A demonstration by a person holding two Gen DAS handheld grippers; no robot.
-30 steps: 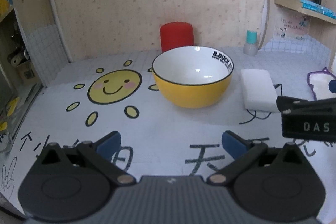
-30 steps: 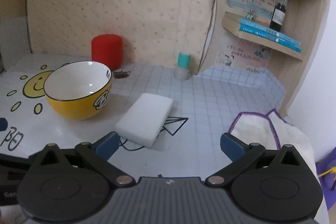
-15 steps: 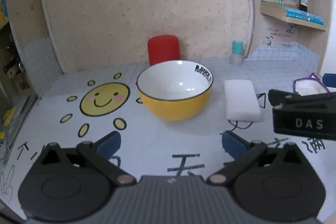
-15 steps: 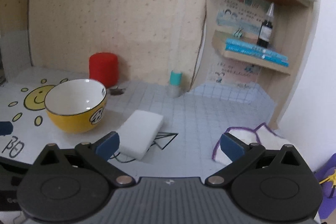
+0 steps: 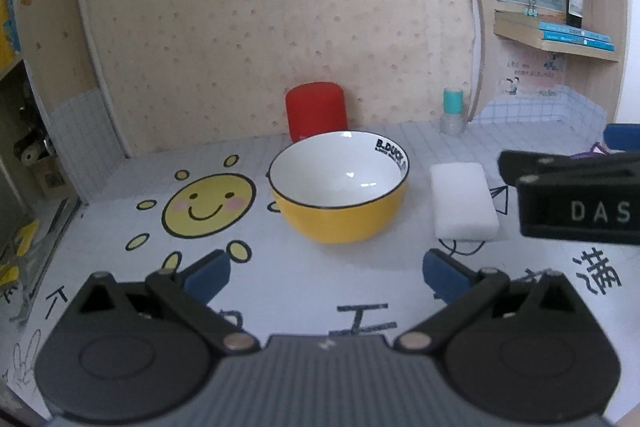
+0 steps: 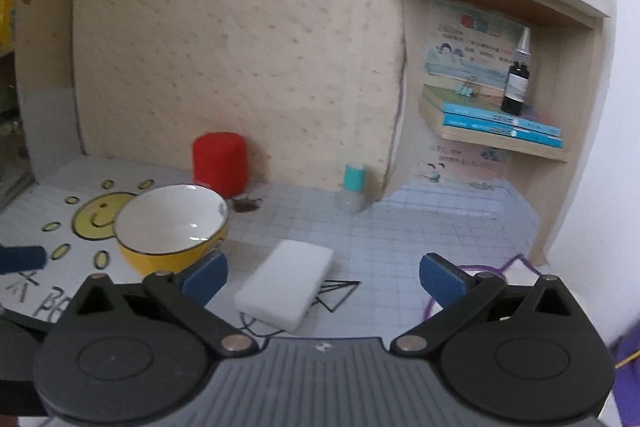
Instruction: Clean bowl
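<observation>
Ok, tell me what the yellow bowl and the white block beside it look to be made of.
Bowl: looks like glazed ceramic, since the white inside shows bright glints and the rim has a crisp black line with printed lettering. It could be melamine.

White block: probably a foam sponge, matte with no shine and soft rounded corners; its texture is too blurred to confirm.

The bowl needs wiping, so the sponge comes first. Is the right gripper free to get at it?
Probably yes. The right gripper is open and empty, the sponge lies flat just ahead of it, apart from the bowl, with nothing between.
</observation>
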